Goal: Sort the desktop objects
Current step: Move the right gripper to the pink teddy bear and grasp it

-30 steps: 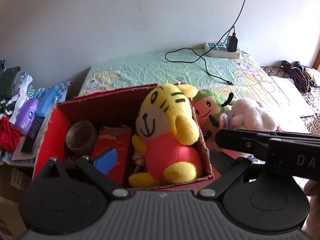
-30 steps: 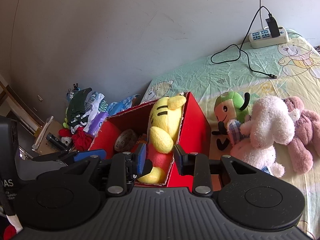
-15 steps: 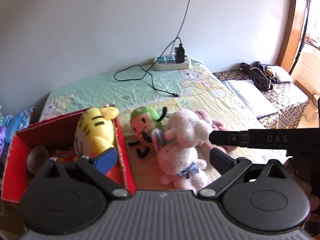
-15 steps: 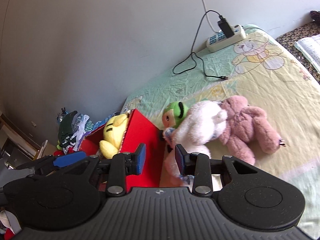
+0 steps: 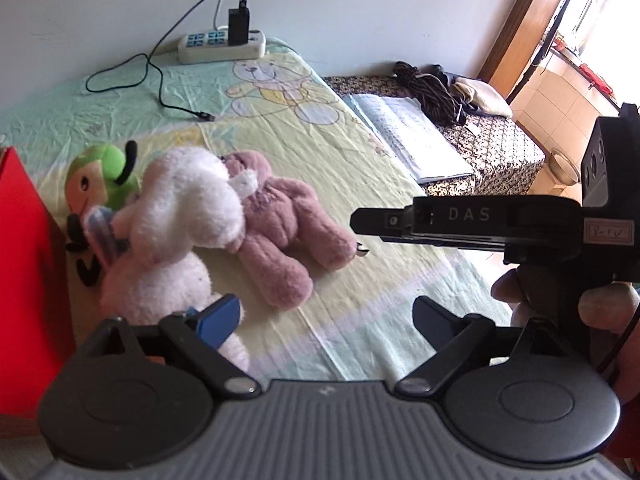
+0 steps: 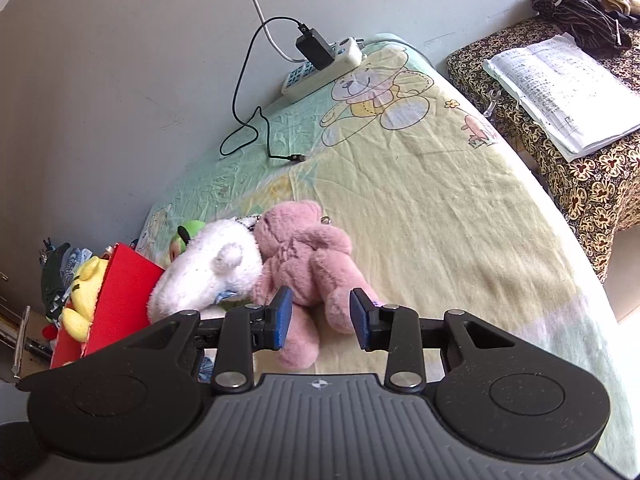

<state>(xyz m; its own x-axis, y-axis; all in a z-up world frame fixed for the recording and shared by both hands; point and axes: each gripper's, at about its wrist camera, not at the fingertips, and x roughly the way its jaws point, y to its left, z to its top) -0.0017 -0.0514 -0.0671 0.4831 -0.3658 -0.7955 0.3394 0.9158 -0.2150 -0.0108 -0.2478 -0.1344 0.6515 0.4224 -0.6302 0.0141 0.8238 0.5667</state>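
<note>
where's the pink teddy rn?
The pink teddy lies on the bed sheet, pressed against the white plush on its left, just ahead of the open right gripper.

"DAS" on the right tool (image 5: 460, 222), small handwritten label unreadable

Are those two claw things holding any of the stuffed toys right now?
No. The right gripper is open just short of the pink bear, and the left gripper is open over the sheet.
</note>
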